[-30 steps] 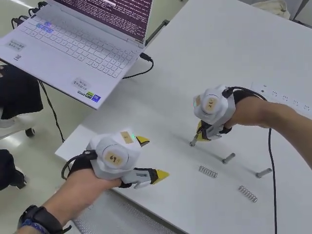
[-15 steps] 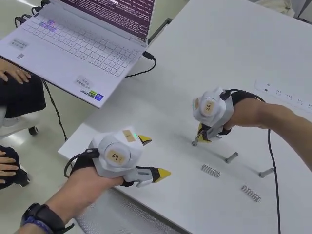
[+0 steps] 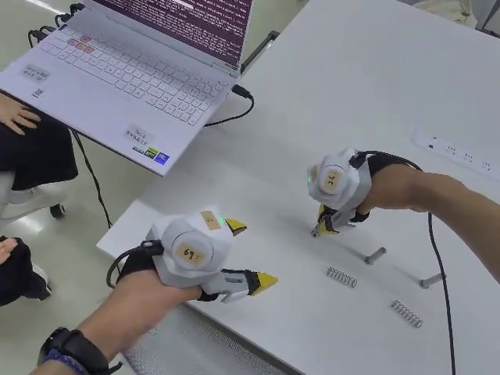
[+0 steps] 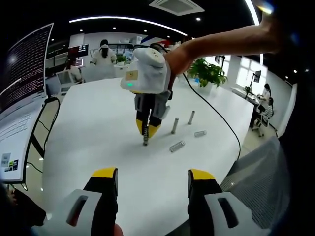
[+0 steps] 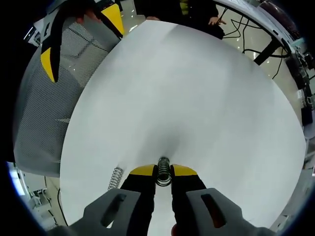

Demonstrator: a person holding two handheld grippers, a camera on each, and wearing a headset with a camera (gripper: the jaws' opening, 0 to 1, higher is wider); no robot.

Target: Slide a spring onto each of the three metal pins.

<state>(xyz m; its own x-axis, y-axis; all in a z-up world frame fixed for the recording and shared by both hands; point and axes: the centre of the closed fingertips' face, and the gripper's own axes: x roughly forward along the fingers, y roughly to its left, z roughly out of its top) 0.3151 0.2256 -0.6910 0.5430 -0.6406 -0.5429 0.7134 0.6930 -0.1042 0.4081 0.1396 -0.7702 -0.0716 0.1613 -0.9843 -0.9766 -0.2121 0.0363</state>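
Right gripper view gives me the coiled wire spring (image 5: 163, 176) end-on, clamped in the right hand-held gripper (image 5: 164, 171); left hand-held gripper (image 4: 152, 178) released.

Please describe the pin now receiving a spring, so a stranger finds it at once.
On the white table, right of the laptop, three metal pins form a row. It is the pin at the laptop end, under the right hand-held gripper, whose jaws grip a spring; the others are bare.

An open laptop (image 3: 133, 70) is sitting beside a white table (image 3: 351, 86), while ceiling strip lights (image 4: 128, 20) are glowing above a potted plant (image 4: 209, 73)
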